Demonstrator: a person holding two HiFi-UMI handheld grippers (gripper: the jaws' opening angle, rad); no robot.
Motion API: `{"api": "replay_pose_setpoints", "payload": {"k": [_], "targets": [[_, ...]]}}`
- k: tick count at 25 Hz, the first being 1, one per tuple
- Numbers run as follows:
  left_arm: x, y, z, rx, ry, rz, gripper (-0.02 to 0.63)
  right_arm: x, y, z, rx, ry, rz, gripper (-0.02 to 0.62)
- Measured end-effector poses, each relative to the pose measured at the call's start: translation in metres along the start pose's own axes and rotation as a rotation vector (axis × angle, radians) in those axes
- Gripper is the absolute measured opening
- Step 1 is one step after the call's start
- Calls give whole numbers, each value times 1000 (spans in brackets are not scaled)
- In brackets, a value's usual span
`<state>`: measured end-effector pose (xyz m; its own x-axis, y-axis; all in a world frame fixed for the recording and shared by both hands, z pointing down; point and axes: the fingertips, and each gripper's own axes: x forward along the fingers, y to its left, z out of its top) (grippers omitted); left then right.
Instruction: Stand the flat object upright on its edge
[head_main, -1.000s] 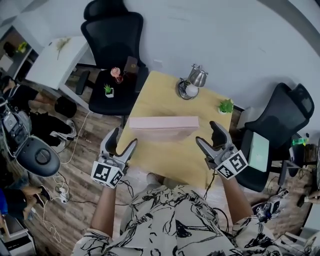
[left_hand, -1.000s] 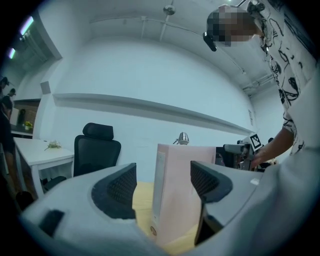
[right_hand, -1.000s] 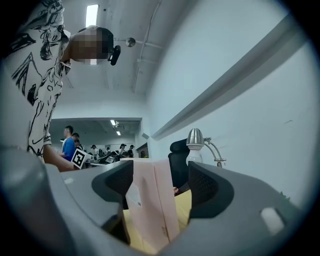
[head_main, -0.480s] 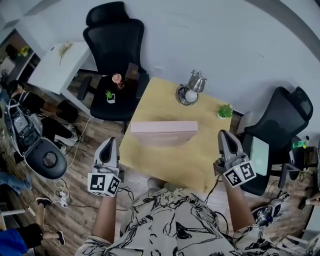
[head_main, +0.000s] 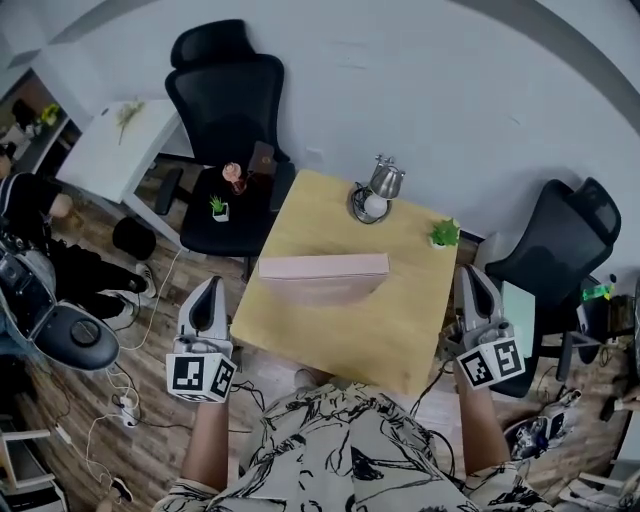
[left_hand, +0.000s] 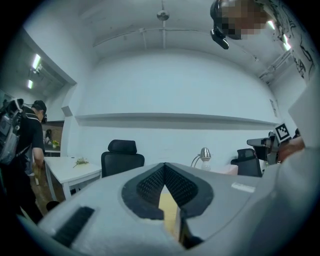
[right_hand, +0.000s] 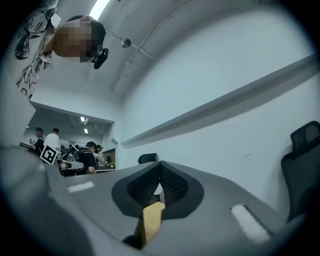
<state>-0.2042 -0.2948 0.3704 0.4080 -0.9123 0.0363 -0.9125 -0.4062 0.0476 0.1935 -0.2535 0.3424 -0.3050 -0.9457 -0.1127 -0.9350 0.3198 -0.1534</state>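
A flat pink box (head_main: 324, 267) stands upright on its long edge in the middle of the small wooden table (head_main: 330, 320), seen in the head view. My left gripper (head_main: 207, 297) hangs off the table's left edge, shut and empty. My right gripper (head_main: 472, 285) sits off the table's right edge, also shut with nothing in it. Both are well apart from the box. In the left gripper view the jaws (left_hand: 165, 172) meet tip to tip, with a sliver of the pink box (left_hand: 229, 170) far right. In the right gripper view the jaws (right_hand: 160, 170) are closed too.
A silver desk lamp (head_main: 378, 186) and a small green plant (head_main: 443, 234) stand at the table's far edge. Black office chairs (head_main: 228, 110) (head_main: 556, 248) flank the table. A white side table (head_main: 118, 135), floor cables and bags lie left. People stand in the background.
Both grippers closed and drew back from the box's ends, moving outward and off the table's sides. The pink box stays standing on its edge.
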Motion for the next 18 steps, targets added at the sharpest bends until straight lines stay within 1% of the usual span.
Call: {"api": "replay_pose_setpoints", "payload": {"k": [6, 9, 14, 18], "targets": [[0, -5, 26, 75, -25, -11, -2, -14, -10, 26, -20, -38, -61, -2], [0, -5, 31, 96, -26, -2, -2, -23, -10, 33, -59, -40, -82, 0], [-3, -4, 39, 79, -43, 21, -1, -37, -12, 43, -141, -31, -116, 0], [-7, -2, 39, 69, -44, 33, 0, -45, -14, 49, -174, -33, -139, -2]]}}
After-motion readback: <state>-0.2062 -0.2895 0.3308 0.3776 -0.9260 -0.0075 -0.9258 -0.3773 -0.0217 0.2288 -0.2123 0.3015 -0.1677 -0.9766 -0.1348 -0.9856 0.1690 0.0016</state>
